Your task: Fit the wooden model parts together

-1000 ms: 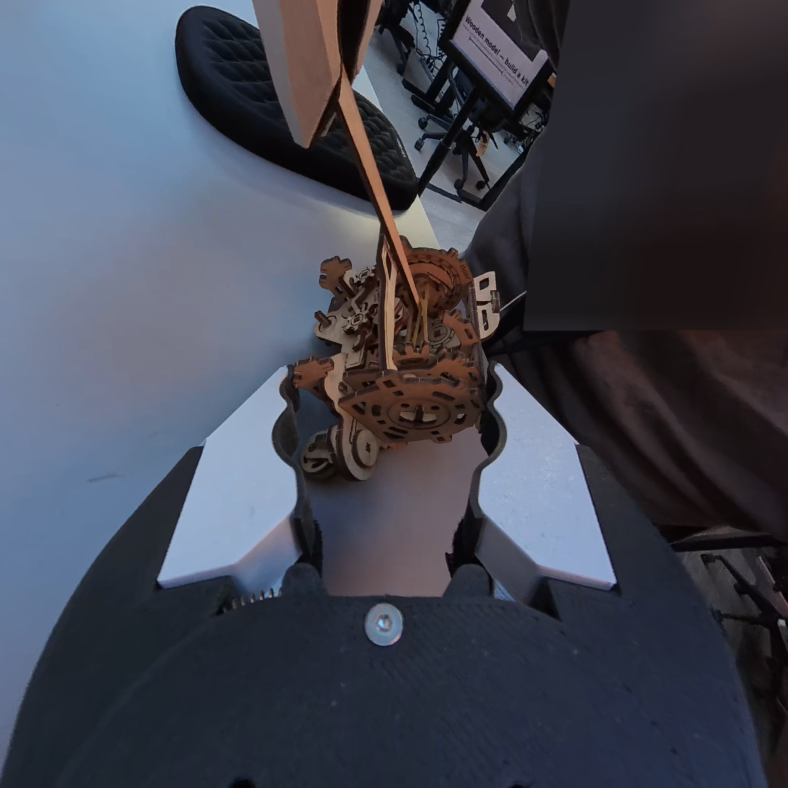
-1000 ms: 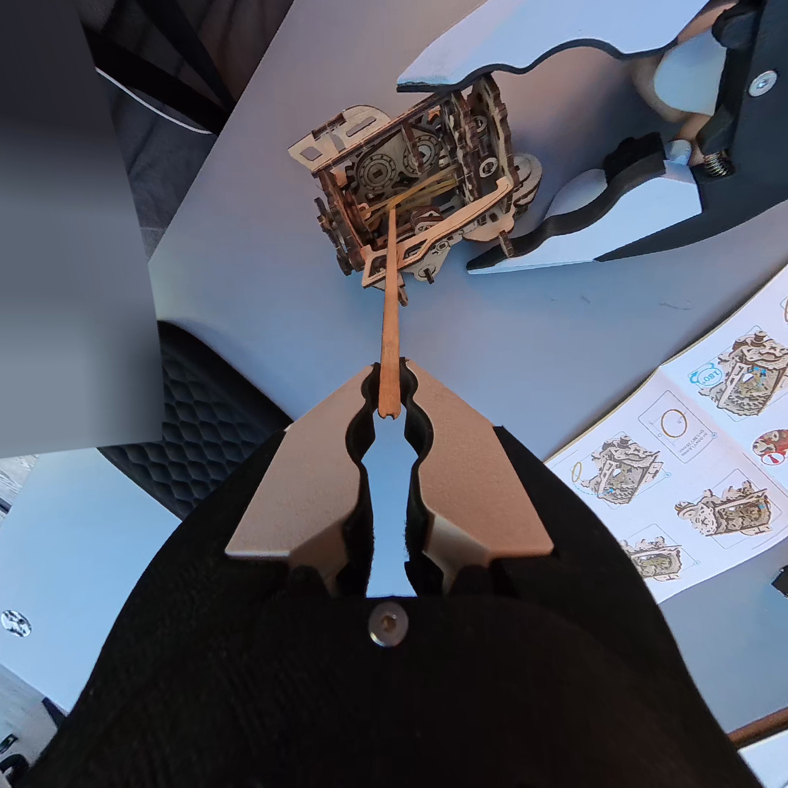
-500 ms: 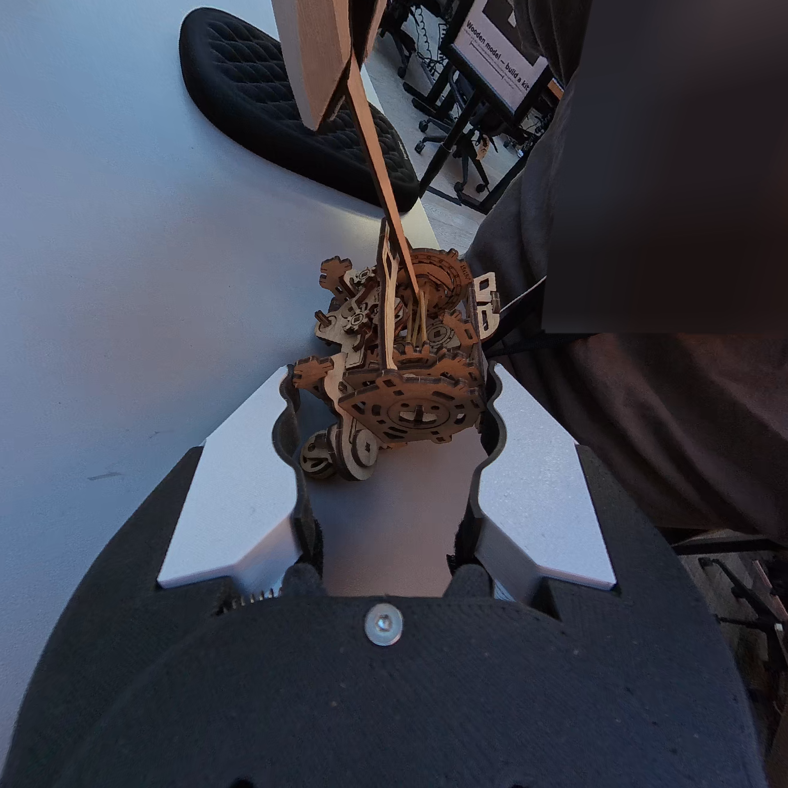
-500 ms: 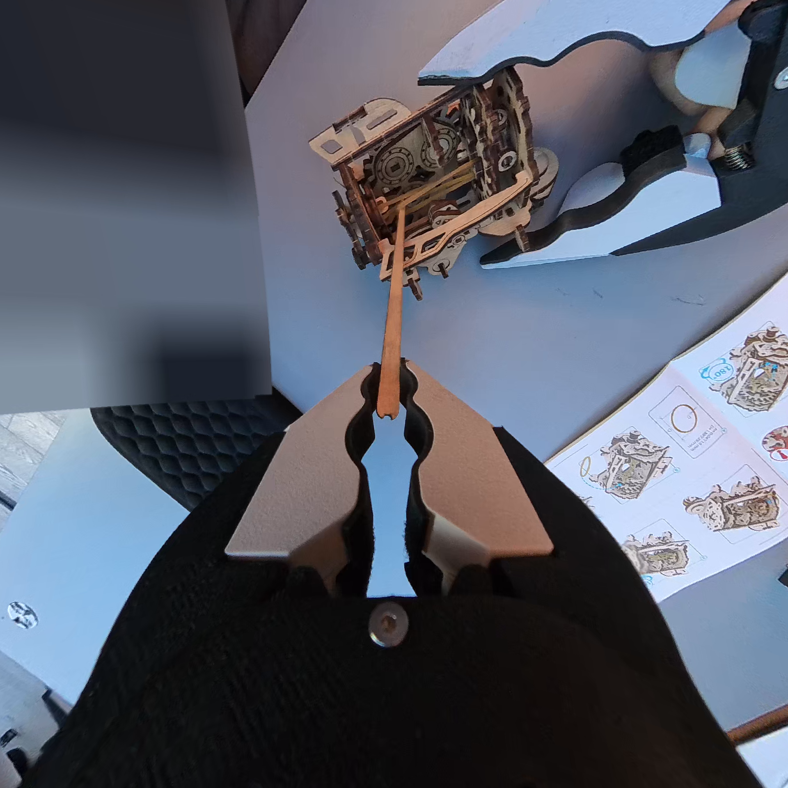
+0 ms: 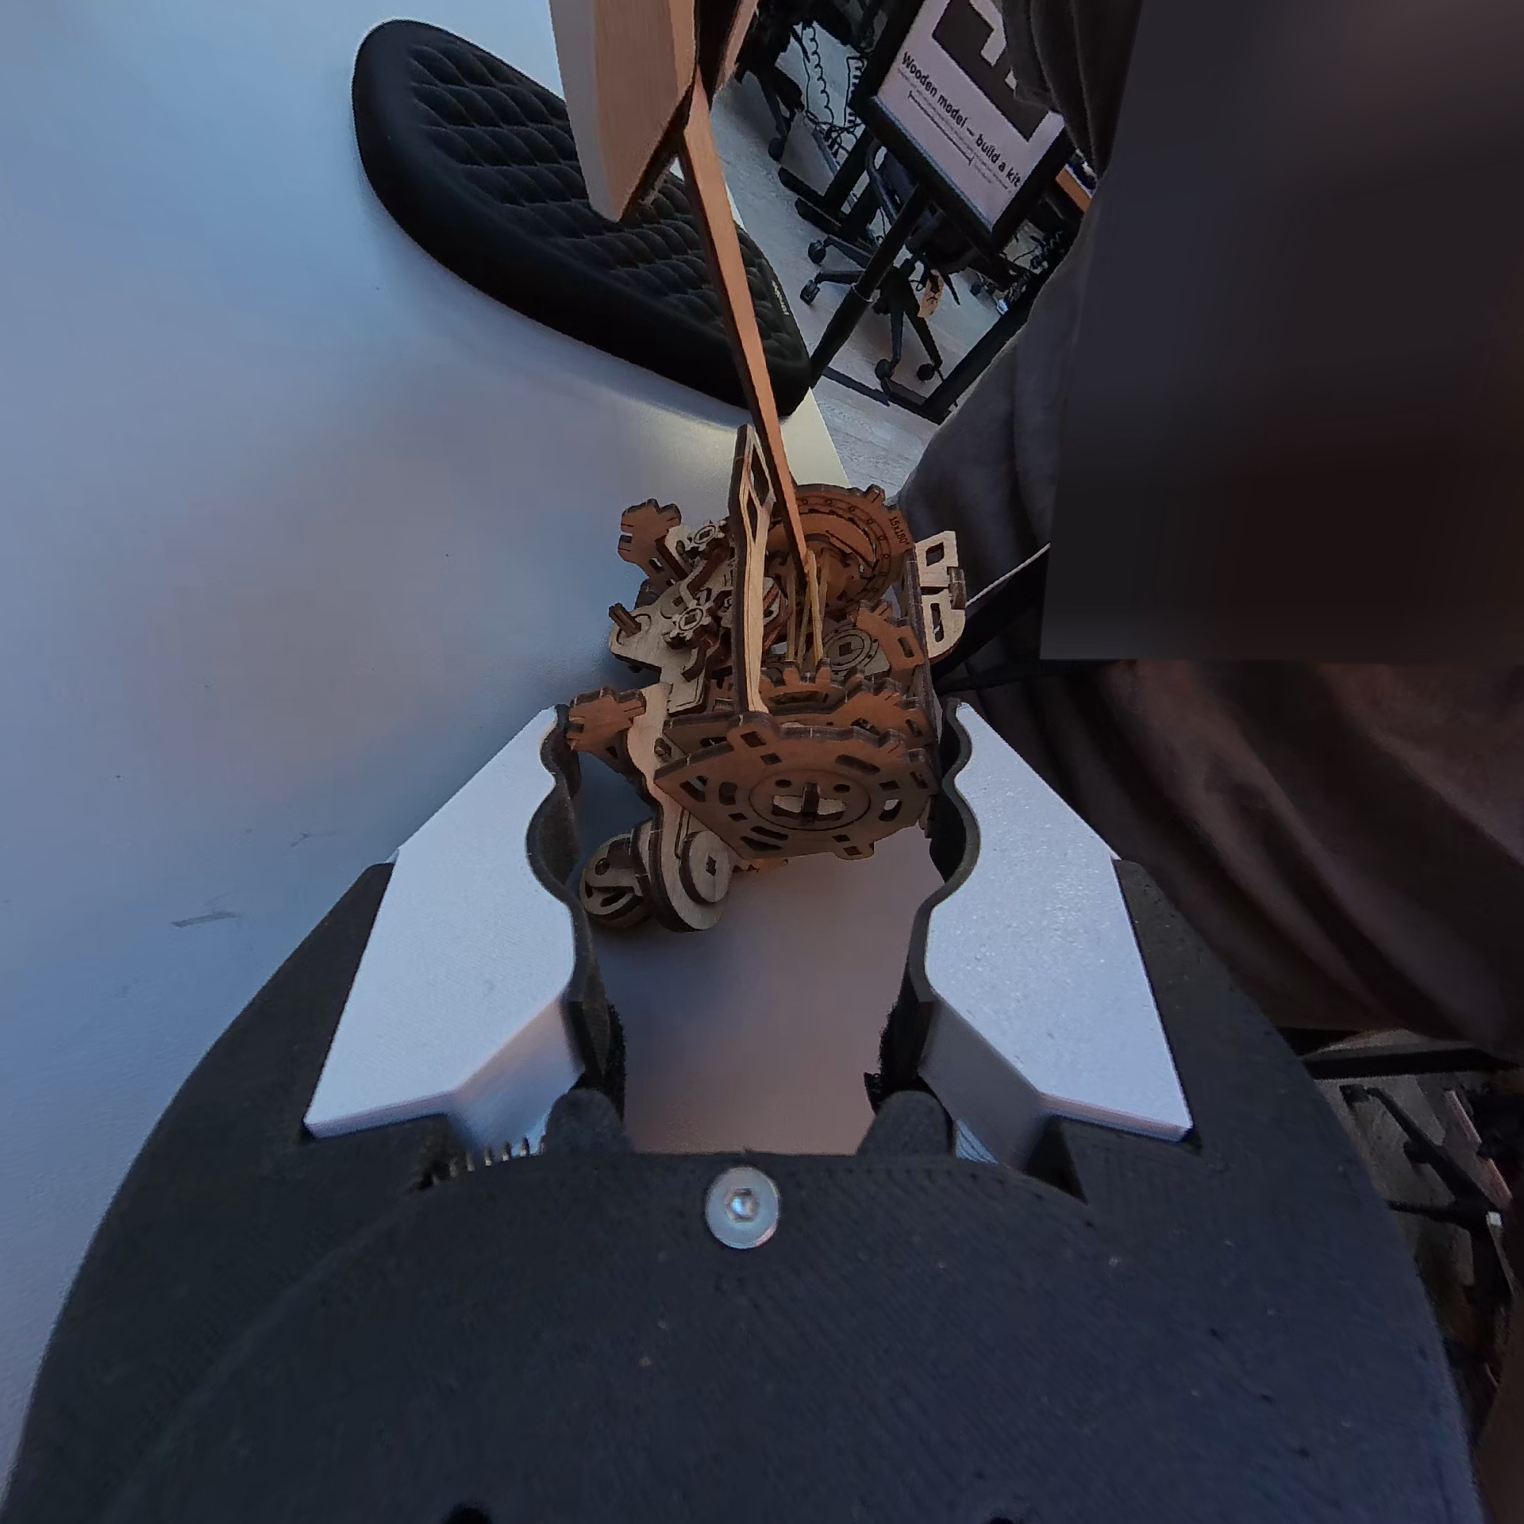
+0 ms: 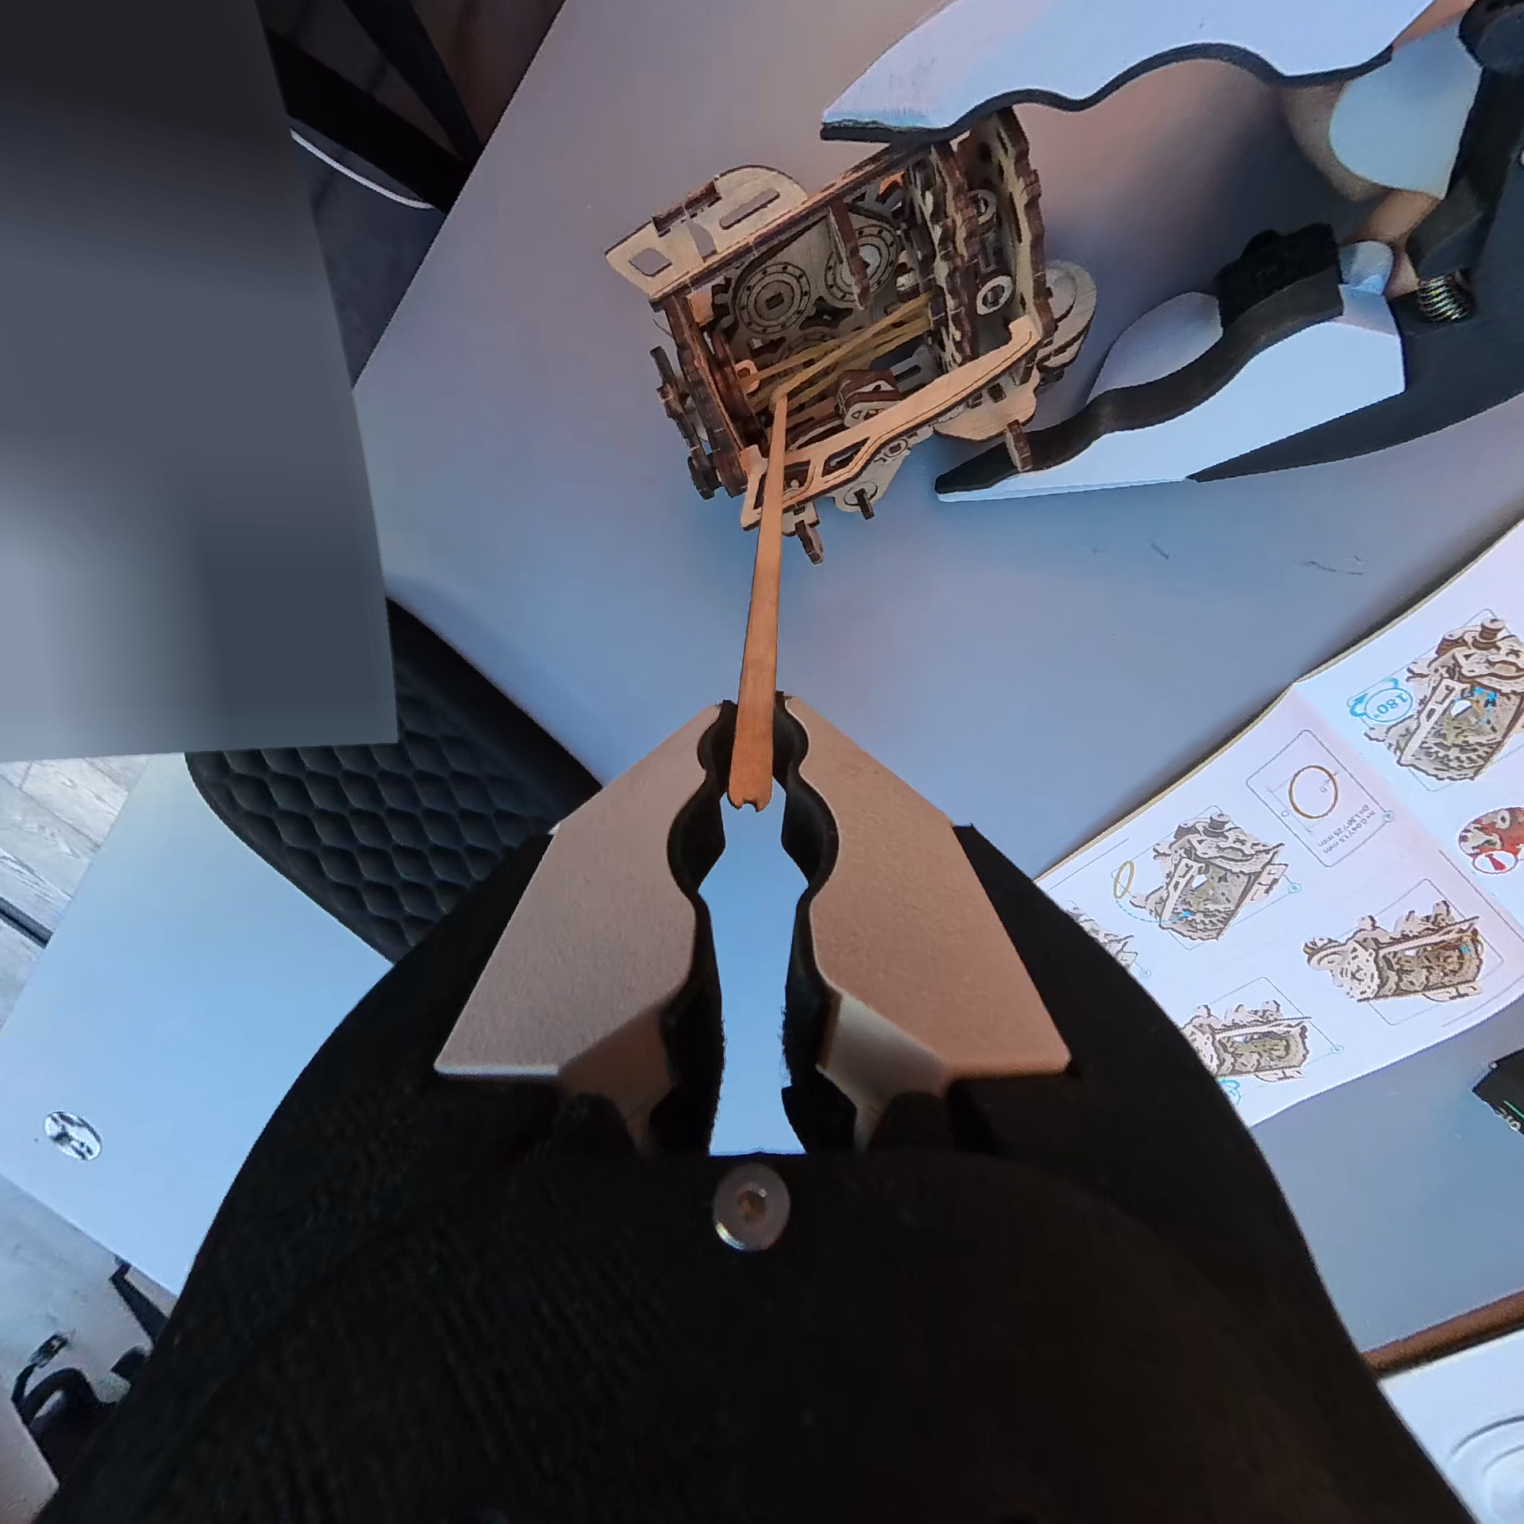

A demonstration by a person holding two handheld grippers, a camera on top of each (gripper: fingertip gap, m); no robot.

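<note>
- Two tools are working at once. My left tool (image 5: pixel 754 783) is spread wide around the wooden model (image 5: pixel 783 701) and squeezes its sides, so I think it keeps the model from sliding on the grey desk (image 5: pixel 247 495).
- The model lies tipped on its side on the desk, near the edge, with its open part turned toward my right tool (image 6: pixel 752 746).
- My right tool is pressed nearly together and pinches the thick end of a thin wooden stick (image 6: pixel 763 610). The stick's far tip pokes inside the model, right by the rubber bands (image 6: pixel 833 363). I guess the long stick reaches where the fat tool cannot.
- The model is thin flat wood with dark burnt edges, round gears and little teeth. The bands look yellow and stretchy.
- A paper booklet (image 6: pixel 1319 866) with pictures lies flat on the desk, close by.
</note>
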